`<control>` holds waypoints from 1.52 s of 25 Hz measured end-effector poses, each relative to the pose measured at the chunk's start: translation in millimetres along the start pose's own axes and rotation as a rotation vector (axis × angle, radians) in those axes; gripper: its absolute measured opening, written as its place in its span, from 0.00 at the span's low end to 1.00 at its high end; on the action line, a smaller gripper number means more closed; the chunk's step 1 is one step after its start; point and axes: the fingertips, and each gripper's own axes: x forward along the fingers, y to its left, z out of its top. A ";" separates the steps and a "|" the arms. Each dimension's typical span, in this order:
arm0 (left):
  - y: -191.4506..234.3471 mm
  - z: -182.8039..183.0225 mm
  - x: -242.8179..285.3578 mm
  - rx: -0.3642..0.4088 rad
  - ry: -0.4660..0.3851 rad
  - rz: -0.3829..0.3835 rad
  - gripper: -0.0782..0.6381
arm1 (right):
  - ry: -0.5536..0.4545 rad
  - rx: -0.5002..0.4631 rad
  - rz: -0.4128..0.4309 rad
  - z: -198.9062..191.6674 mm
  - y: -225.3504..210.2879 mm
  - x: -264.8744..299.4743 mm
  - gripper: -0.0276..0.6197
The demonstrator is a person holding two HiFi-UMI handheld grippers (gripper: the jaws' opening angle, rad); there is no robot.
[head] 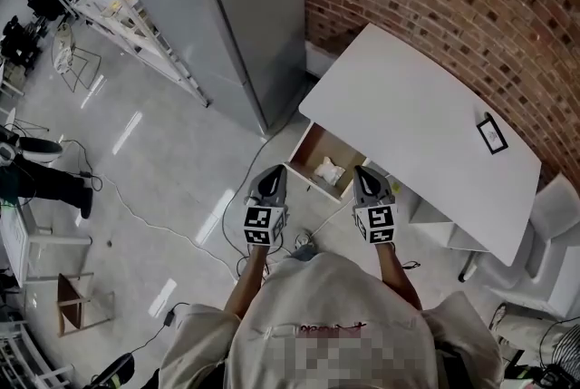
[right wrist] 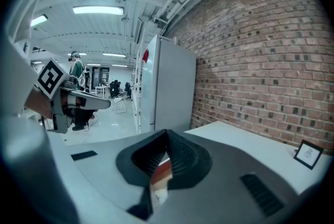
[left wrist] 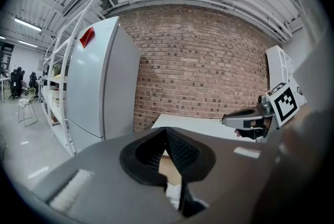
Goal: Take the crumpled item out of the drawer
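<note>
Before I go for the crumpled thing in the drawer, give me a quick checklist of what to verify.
1. Drawer open: ok, it is pulled out from under the table.
2. Crumpled item visible: ok, white, lying in the drawer.
3. Left gripper ready to grasp: not ok, jaws together, empty.
4. Right gripper ready to grasp: not ok, jaws together, empty.
5. Item free of snags: cannot tell.
</note>
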 end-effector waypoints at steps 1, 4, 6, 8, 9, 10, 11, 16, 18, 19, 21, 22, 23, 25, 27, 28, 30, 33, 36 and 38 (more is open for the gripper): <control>4.6 2.1 1.4 -0.003 0.000 -0.006 0.12 | 0.001 -0.004 -0.005 3.3 1.3 3.9 0.06; 18.1 6.9 7.4 -0.003 -0.002 -0.027 0.12 | -0.005 -0.009 -0.024 13.0 2.9 16.2 0.06; 25.0 7.1 11.0 0.002 0.000 -0.038 0.12 | -0.009 -0.008 -0.035 16.1 4.0 22.0 0.06; 30.4 6.4 14.1 0.003 0.002 -0.044 0.12 | -0.009 -0.006 -0.043 16.9 6.4 25.9 0.06; 32.8 6.3 15.9 0.003 0.003 -0.048 0.12 | -0.009 -0.005 -0.046 17.1 7.9 27.6 0.06; 34.4 6.1 17.5 0.003 0.005 -0.052 0.12 | -0.007 -0.003 -0.048 16.5 9.4 29.0 0.06; 35.0 5.9 19.2 0.004 0.006 -0.057 0.12 | -0.002 -0.002 -0.048 15.0 10.6 30.0 0.06; 33.9 2.5 27.5 -0.005 0.014 -0.060 0.12 | 0.012 0.005 -0.042 8.8 8.1 33.5 0.06; 33.7 -0.7 29.5 -0.011 0.023 -0.053 0.12 | 0.021 0.008 -0.032 5.6 5.7 35.3 0.06; 33.2 -1.7 31.5 -0.013 0.027 -0.048 0.12 | 0.023 0.009 -0.025 4.4 3.2 36.6 0.06; 30.2 -4.5 35.0 -0.016 0.034 -0.033 0.12 | 0.023 0.010 -0.007 2.2 -2.1 37.4 0.06; 27.8 -6.2 36.2 -0.017 0.039 -0.023 0.12 | 0.023 0.011 0.004 0.5 -4.7 36.7 0.06; 25.1 -7.4 37.8 -0.018 0.044 -0.012 0.12 | 0.022 0.012 0.014 -1.3 -8.0 36.2 0.06; 18.8 -7.6 42.4 -0.021 0.049 0.012 0.12 | 0.022 0.016 0.035 -4.3 -17.7 35.9 0.06; 9.4 -7.4 44.4 -0.027 0.053 0.038 0.12 | 0.026 0.018 0.061 -7.9 -27.0 34.1 0.06; 4.3 -7.9 44.6 -0.028 0.056 0.049 0.12 | 0.028 0.019 0.074 -9.9 -30.9 32.9 0.06; -4.4 -10.5 44.9 -0.023 0.065 0.070 0.12 | 0.026 0.022 0.098 -12.2 -37.8 32.0 0.06; -14.4 -19.0 42.0 -0.034 0.086 0.115 0.12 | 0.021 0.028 0.144 -15.8 -43.0 32.1 0.06; -25.8 -28.3 43.1 -0.038 0.105 0.140 0.12 | 0.023 0.033 0.176 -22.8 -48.5 32.1 0.06; -34.4 -32.3 44.2 -0.042 0.114 0.154 0.12 | 0.024 0.040 0.195 -29.6 -51.5 31.0 0.06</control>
